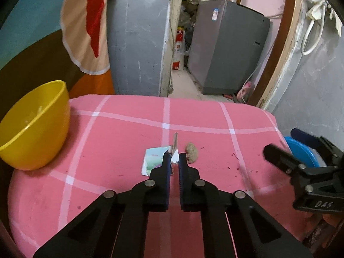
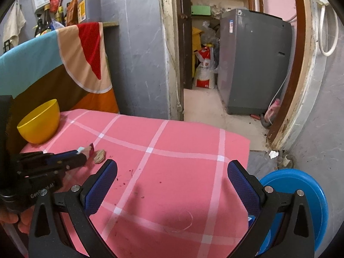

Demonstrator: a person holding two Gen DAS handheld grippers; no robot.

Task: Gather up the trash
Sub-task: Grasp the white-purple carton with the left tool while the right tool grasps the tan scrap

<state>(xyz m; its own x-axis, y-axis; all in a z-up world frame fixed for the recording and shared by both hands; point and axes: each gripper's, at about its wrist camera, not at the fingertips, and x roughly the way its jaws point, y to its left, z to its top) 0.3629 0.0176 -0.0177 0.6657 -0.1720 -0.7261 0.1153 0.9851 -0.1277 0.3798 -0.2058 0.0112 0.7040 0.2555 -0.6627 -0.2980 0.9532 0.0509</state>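
The left hand-held gripper (image 1: pixel 174 158) is pinching a crumpled wrapper (image 1: pixel 158 158) between its clenched fingers, the wrapper lying on the pink checked worktop (image 1: pixel 215 111) right at its tips. Just to the right of those tips a brownish lump of trash (image 1: pixel 192 152) is resting on the cloth. The yellow bowl (image 1: pixel 34 126) is sitting well off to its left. The right hand-held gripper (image 2: pixel 172 185) is hanging released over bare cloth, nothing between its fingers, with a blue basin (image 2: pixel 301 189) lying beyond its right finger.
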